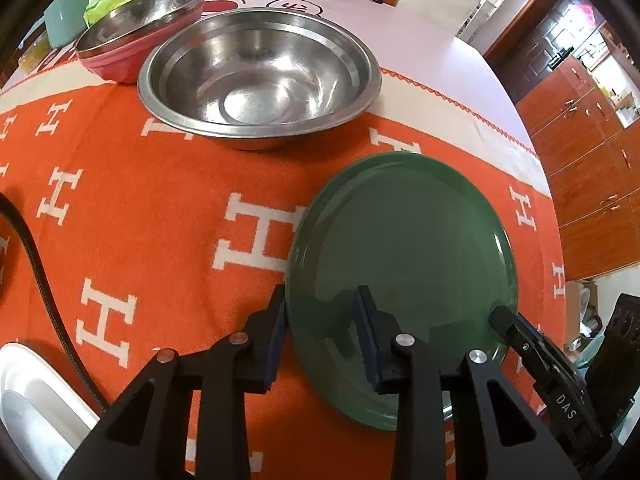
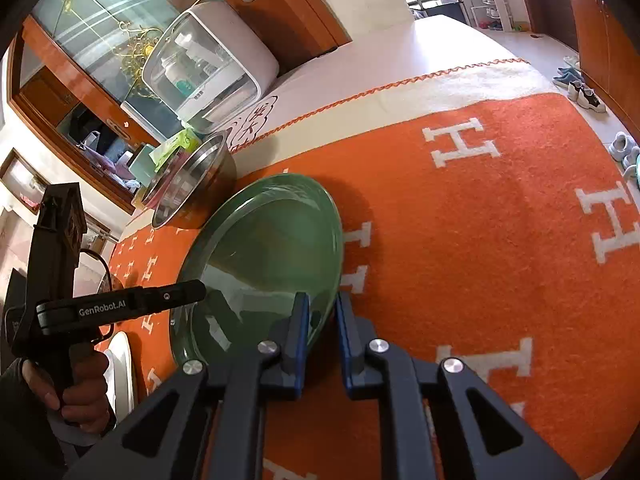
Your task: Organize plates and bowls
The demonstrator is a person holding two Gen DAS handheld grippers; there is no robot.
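Observation:
A green plate (image 1: pixel 404 240) lies on the orange blanket with white H letters (image 1: pixel 160 200). My left gripper (image 1: pixel 322 296) straddles the plate's left rim, one finger outside the edge and the other on the plate's face, both pressing on it. My right gripper (image 2: pixel 322 300) is shut on the opposite rim of the plate (image 2: pixel 272 240), with the rim pinched between its blue pads. Each gripper shows in the other's view: the right gripper (image 1: pixel 504 320) at the plate's right edge, and the left gripper (image 2: pixel 196 290) held by a hand (image 2: pixel 80 392).
Just beyond the plate stands a large steel bowl (image 1: pixel 260 76), with a steel bowl nested in a pink one (image 1: pixel 140 28) behind it. A white dish (image 1: pixel 36 400) and a black cable (image 1: pixel 40 272) lie at the left. A white domed appliance (image 2: pixel 208 68) stands at the table's back.

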